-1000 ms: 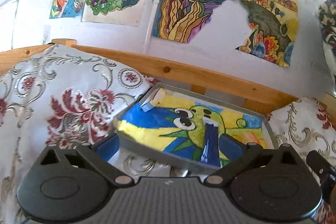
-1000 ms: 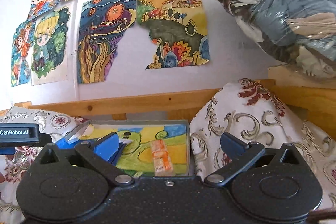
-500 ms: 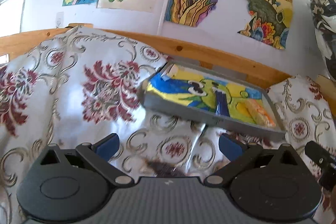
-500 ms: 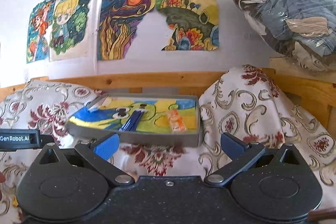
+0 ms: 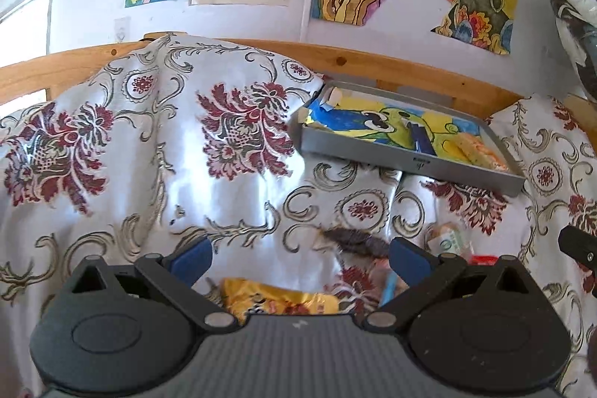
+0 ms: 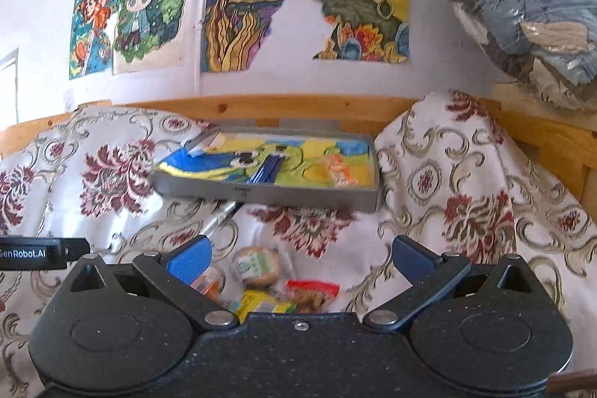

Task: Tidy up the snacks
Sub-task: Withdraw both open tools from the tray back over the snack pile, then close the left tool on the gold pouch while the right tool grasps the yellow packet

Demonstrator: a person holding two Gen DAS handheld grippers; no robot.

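Snacks (image 6: 257, 267) now visible; both grippers pulled back from tray (image 6: 268, 194).

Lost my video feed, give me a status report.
Both hand-held grippers open, empty. Grey tray holds blue stick packet, orange packet. Loose snacks on cloth. Nothing blocking.

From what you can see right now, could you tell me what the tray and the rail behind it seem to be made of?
The tray looks like grey metal or hard plastic, I cannot tell which: matte, straight thin walls, with a coloured drawing lining its floor. The rail looks like varnished pale wood: knots and grain show.
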